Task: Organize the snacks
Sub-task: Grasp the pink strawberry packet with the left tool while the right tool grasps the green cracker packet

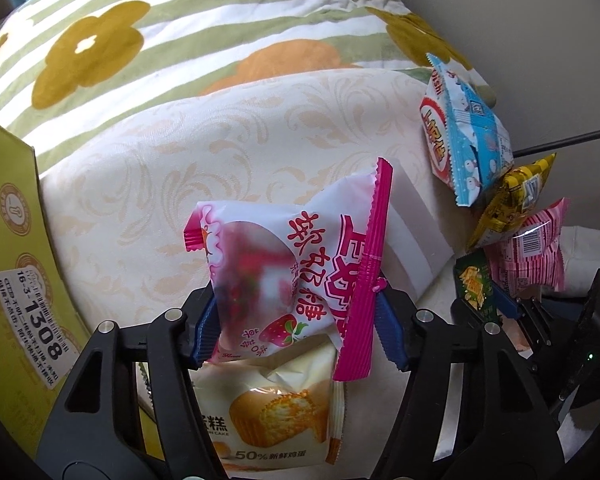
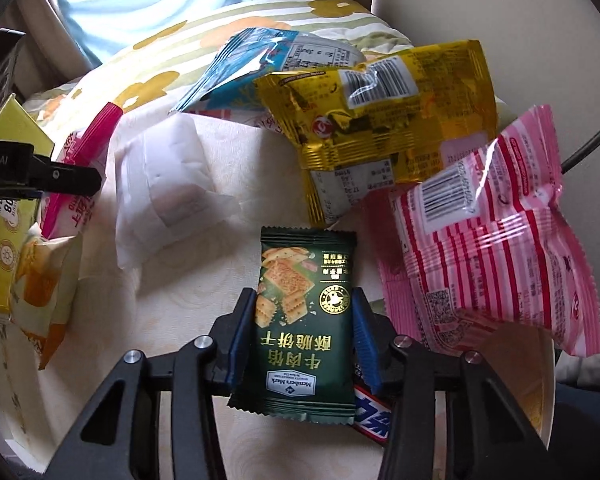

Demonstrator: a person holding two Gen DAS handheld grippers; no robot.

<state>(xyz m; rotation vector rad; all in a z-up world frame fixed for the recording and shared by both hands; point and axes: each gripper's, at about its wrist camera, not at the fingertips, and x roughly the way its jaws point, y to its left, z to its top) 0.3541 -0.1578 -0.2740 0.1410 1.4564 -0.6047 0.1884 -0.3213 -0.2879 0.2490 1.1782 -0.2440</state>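
**Two packets held, both by soft wrappers**

Two grippers each carried a snack above the cream patterned bed (image 2: 204, 292). The left gripper (image 1: 294, 328) had its fingers closed on the strawberry candy bag (image 1: 276, 280), pinching air-filled film beside the pink seal, above a cake packet (image 1: 276, 412). The right gripper (image 2: 296, 344) clamped the green cracker packet (image 2: 304, 320) across its width, a chocolate bar (image 2: 374, 420) lying beneath. The puffy candy bag looked likely to slide or twist out if swung quickly. The crackers could break if squeezed harder. The blue packet (image 2: 252, 64), yellow packet (image 2: 384, 108) and pink striped packet (image 2: 488, 232) lay crowded nearby, easily knocked. A yellow carton (image 1: 16, 248) stood at the left.
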